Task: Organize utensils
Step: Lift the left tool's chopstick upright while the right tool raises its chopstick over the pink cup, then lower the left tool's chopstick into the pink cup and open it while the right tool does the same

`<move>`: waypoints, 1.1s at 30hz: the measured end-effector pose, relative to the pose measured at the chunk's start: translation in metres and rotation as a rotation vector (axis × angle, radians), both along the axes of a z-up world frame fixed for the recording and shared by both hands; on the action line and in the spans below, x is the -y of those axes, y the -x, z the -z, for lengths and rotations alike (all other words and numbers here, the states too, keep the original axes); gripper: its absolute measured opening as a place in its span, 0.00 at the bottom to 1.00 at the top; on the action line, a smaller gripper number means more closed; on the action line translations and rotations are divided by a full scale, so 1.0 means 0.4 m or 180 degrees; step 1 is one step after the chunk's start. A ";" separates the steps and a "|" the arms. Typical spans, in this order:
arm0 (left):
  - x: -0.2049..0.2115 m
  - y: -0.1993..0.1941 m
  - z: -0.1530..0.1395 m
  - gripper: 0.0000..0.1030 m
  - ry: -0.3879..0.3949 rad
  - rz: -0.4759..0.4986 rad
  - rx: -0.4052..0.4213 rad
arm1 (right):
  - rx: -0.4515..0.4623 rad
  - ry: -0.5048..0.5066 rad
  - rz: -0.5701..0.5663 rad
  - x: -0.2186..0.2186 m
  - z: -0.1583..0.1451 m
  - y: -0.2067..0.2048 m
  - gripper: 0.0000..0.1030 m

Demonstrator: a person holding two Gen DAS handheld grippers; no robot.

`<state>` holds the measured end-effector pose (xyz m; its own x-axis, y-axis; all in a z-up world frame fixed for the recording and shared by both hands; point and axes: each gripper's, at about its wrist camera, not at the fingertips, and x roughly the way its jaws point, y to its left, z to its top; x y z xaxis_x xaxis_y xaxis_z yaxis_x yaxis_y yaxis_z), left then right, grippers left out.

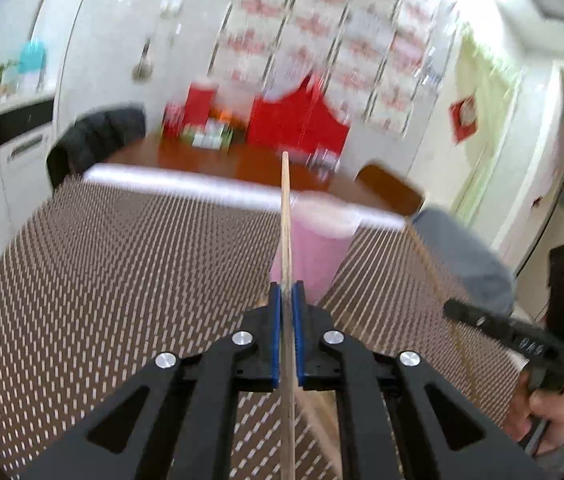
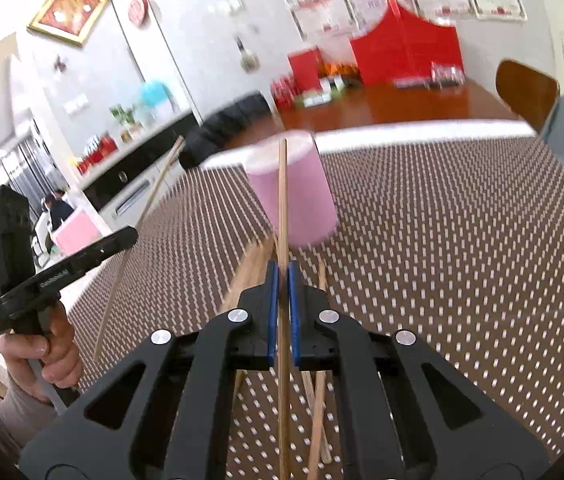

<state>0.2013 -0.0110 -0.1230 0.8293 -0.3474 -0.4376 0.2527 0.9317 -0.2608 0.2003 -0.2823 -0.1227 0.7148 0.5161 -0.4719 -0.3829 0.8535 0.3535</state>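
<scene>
In the left wrist view my left gripper (image 1: 286,292) is shut on a wooden chopstick (image 1: 286,216) that points up and away, in front of a pink cup (image 1: 318,248). In the right wrist view my right gripper (image 2: 283,272) is shut on a second chopstick (image 2: 282,200), also raised toward the pink cup (image 2: 298,192). Several loose chopsticks (image 2: 318,396) lie on the mat under the right gripper. Each view shows the other gripper at its edge, the right gripper (image 1: 452,309) and the left gripper (image 2: 131,235), each held by a hand.
A brown dotted mat (image 1: 101,280) covers the near tabletop. Beyond it is the bare wooden table (image 2: 402,104) with red boxes (image 2: 406,52) at its far end. Chairs stand at the far edge, one dark (image 1: 93,140), one wooden (image 2: 526,92). A grey sleeve (image 1: 466,256) is at the right.
</scene>
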 end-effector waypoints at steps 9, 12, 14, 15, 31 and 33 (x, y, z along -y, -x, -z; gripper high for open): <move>0.066 -0.083 -0.159 0.06 0.0284 0.0146 0.1016 | 0.0653 -0.0388 0.0214 0.003 -0.172 -0.109 0.05; 0.084 -0.157 -0.184 0.06 0.0453 0.0200 0.1178 | 0.0792 -0.0462 0.0281 -0.005 -0.204 -0.187 0.05; 0.102 -0.213 -0.192 0.06 0.0510 0.0212 0.1253 | 0.0877 -0.0497 0.0316 -0.014 -0.217 -0.236 0.05; 0.108 -0.231 -0.196 0.06 0.0524 0.0220 0.1296 | 0.0904 -0.0516 0.0325 -0.016 -0.223 -0.257 0.05; 0.146 -0.454 -0.085 0.06 0.0632 0.0263 0.1210 | 0.1078 -0.0723 0.0422 -0.074 -0.163 -0.475 0.05; 0.157 -0.473 -0.076 0.06 0.0578 0.0300 0.1136 | 0.1028 -0.0699 0.0434 -0.077 -0.148 -0.491 0.05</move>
